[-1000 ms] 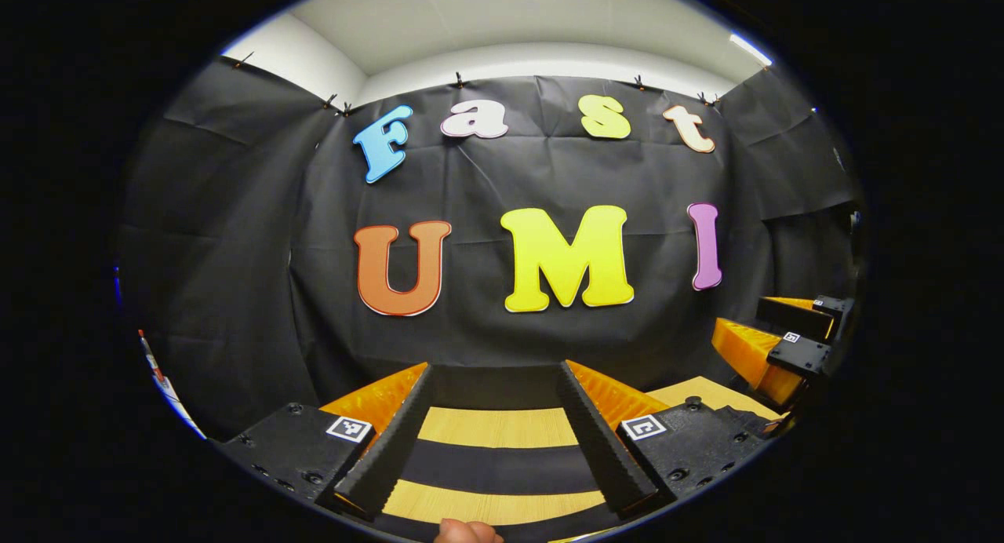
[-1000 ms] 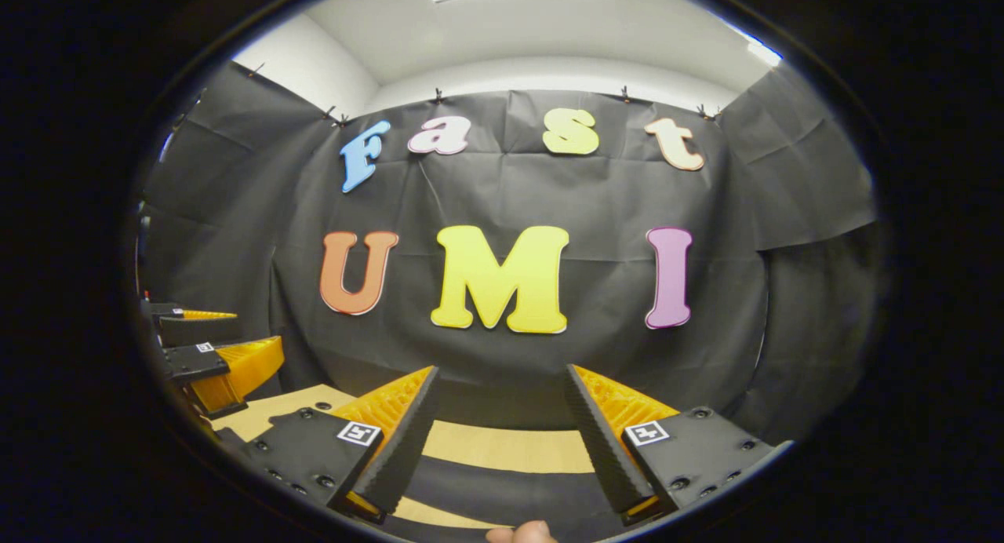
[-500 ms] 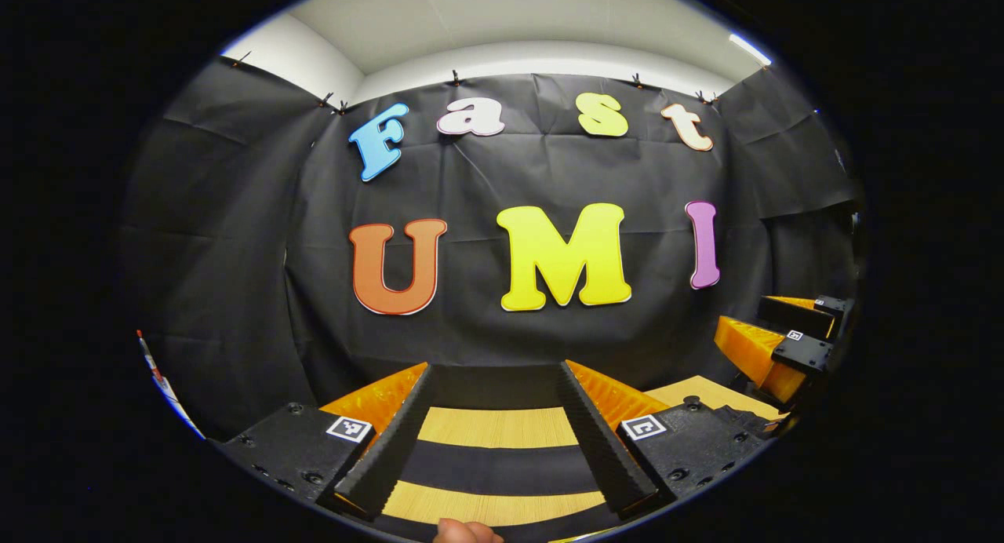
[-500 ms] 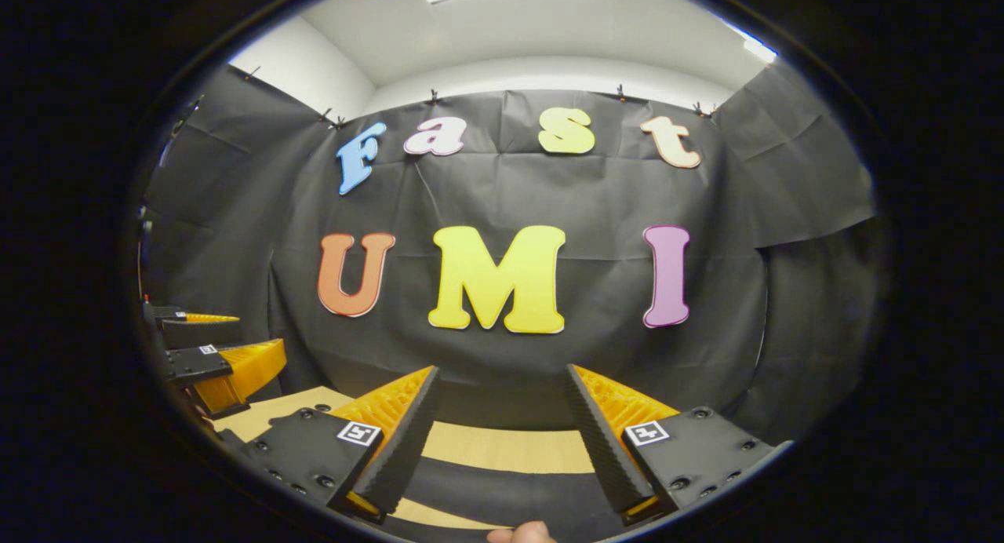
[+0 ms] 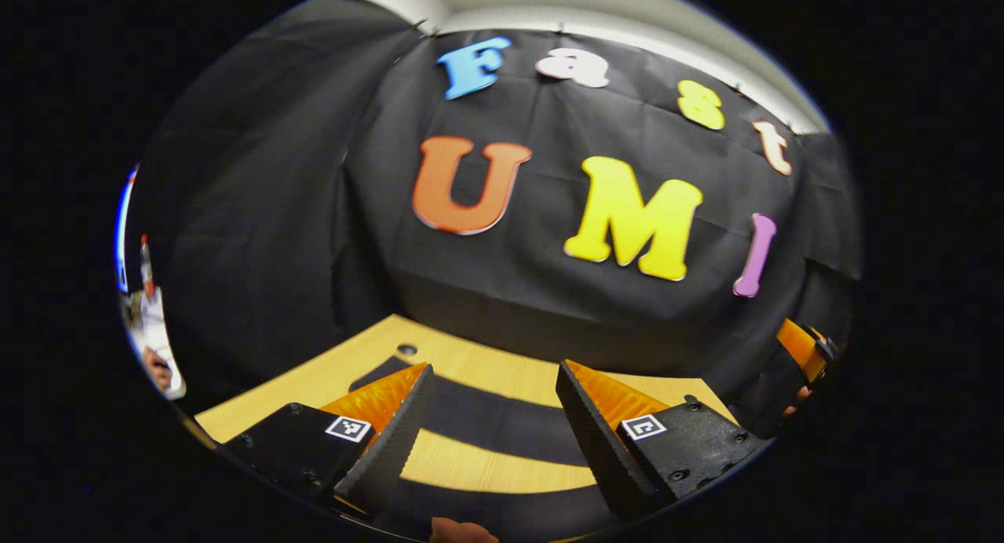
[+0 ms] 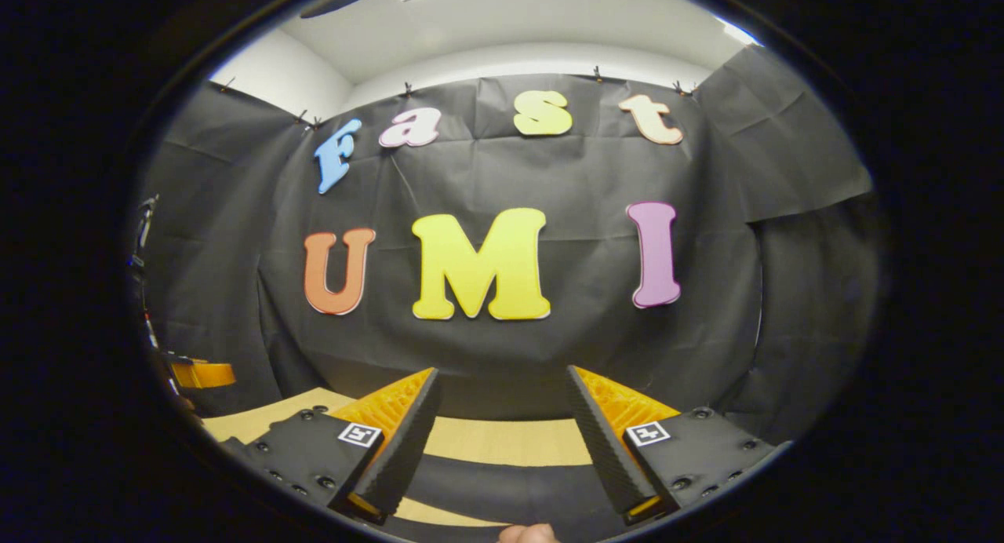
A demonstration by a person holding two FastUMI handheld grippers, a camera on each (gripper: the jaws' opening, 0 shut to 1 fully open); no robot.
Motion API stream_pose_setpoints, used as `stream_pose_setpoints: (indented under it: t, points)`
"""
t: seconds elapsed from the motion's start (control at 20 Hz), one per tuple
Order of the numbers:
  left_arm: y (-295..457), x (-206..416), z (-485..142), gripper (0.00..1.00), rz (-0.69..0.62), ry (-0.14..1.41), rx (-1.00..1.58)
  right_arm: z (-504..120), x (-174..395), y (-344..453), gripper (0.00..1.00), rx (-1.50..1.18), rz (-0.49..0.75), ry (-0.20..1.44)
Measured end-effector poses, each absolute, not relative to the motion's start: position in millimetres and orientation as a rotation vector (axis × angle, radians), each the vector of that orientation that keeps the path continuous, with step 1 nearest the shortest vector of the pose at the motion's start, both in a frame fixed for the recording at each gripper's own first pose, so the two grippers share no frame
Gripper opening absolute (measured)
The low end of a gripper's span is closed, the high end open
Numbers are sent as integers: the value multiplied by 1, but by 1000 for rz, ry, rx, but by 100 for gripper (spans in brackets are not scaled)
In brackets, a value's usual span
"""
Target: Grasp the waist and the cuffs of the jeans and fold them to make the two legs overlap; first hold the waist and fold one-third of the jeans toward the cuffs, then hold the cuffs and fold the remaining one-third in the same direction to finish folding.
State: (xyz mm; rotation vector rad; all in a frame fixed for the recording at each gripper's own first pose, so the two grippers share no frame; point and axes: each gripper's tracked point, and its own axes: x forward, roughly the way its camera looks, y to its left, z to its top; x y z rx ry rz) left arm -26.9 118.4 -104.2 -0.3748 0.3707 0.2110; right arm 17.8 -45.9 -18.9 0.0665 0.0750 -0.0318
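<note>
Grippers number two: the left gripper [image 5: 494, 370] and the right gripper [image 6: 502, 373], each with two fingers spread wide and holding nothing. One wooden table [image 5: 314, 382] lies below them, with a single small round hole [image 5: 406, 348] near its far edge. Jeans [image 5: 502, 425] lie flat on that table under the open jaws, seen as two dark bands with pale wood between them; they are too dark to make out seams, waist or cuffs. One fingertip [image 5: 463, 531] of the person pokes in at the bottom of each view.
</note>
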Motion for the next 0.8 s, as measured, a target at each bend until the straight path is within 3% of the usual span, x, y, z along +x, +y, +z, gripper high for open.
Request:
stream_pose_setpoints:
  t: [0.2,0.45,0.6,0.8]
  points:
    - [179,-96,-186,99,426,593,-786,-32,22,-64,96,62,-57,118]
    - [221,-190,-254,99,722,682,-1298,-56,22,-81,97,131,-93,200]
    - [243,-230,-256,100,822,695,-1354,-62,23,-84,97,138,-99,226]
    - [253,-232,-276,100,879,760,-1325,-65,22,-92,97,129,-116,227]
